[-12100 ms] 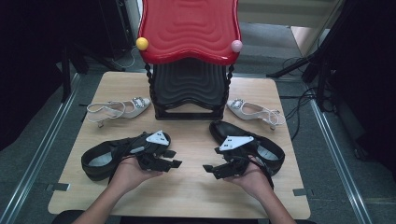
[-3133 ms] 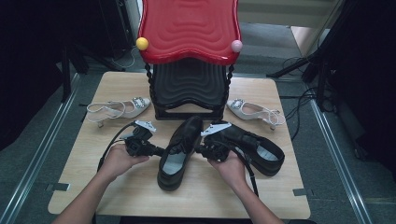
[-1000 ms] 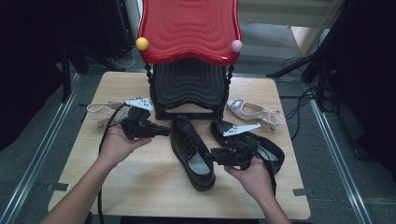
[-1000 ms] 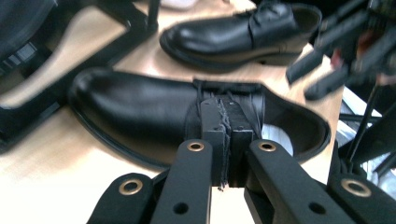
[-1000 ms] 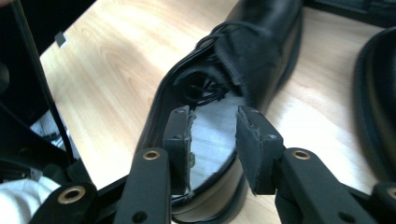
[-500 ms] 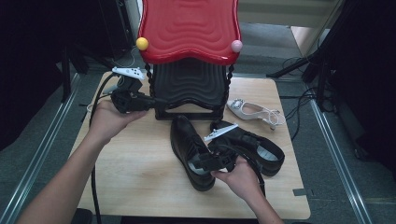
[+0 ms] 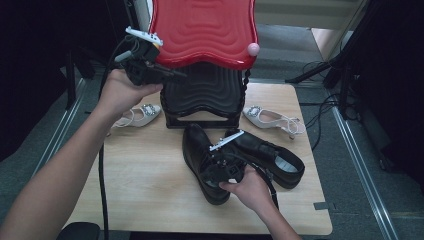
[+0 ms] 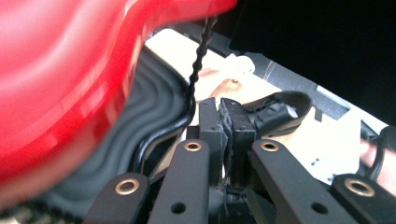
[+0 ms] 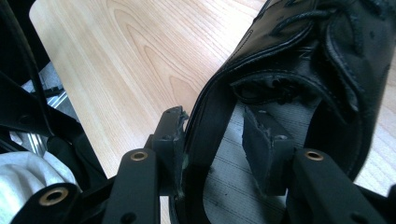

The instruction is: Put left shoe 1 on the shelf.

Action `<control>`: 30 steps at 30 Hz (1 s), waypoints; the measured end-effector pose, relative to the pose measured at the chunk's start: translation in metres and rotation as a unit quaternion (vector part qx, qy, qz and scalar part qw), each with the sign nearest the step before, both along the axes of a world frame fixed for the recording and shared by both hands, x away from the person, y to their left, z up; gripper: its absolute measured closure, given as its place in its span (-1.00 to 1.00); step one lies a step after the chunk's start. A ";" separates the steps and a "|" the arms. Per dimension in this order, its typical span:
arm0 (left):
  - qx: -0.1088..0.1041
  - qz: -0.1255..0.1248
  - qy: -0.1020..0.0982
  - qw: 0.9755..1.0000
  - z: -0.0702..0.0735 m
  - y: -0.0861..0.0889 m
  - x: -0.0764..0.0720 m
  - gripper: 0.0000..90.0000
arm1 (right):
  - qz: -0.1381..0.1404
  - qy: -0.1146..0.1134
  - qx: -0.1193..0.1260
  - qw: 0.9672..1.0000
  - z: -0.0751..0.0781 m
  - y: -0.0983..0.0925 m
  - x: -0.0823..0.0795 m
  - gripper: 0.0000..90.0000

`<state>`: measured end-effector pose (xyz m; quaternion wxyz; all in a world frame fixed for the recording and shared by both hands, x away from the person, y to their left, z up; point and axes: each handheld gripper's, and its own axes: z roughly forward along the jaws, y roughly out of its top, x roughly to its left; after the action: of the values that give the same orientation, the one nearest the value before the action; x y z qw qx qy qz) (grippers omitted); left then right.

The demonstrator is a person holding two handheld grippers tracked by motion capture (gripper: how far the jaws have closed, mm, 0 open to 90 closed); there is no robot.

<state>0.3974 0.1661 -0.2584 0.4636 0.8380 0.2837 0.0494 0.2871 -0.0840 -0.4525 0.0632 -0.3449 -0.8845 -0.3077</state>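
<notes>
A black leather shoe lies on the wooden table, toe toward the rack. My right gripper straddles its side wall at the heel opening. In the right gripper view the left pad rests outside the wall of the shoe and the right pad stands inside it, clear of the leather. These jaws have just been opening. My left gripper is raised at the rack's left corner, shut and empty, with its pads together. A second black shoe lies to the right.
The rack has a red wavy top over a black shelf, with a pink ball at its corner. One silver heeled sandal lies left of the rack and another right of it. A cable trails along the left forearm.
My left gripper has risen from table level to the rack's top left corner. My right gripper has slid left to the shoe's heel opening and spread its jaws a little.
</notes>
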 end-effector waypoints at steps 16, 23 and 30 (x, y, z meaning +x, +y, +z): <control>0.001 0.019 -0.027 0.999 0.033 -0.022 0.040 1.00 | 0.017 0.022 -0.053 0.998 -0.022 0.038 0.009 0.39; 0.009 0.039 -0.024 0.999 0.032 -0.025 0.057 1.00 | 0.009 0.039 -0.081 0.996 -0.026 0.046 0.015 0.50; 0.025 0.058 -0.030 0.998 0.030 -0.029 0.064 1.00 | 0.013 0.033 -0.093 0.995 -0.027 0.046 0.017 0.75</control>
<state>0.4615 0.1370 -0.2285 0.4474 0.8296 0.3159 0.1084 0.3041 -0.0377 -0.4794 0.0640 -0.3477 -0.9110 -0.2122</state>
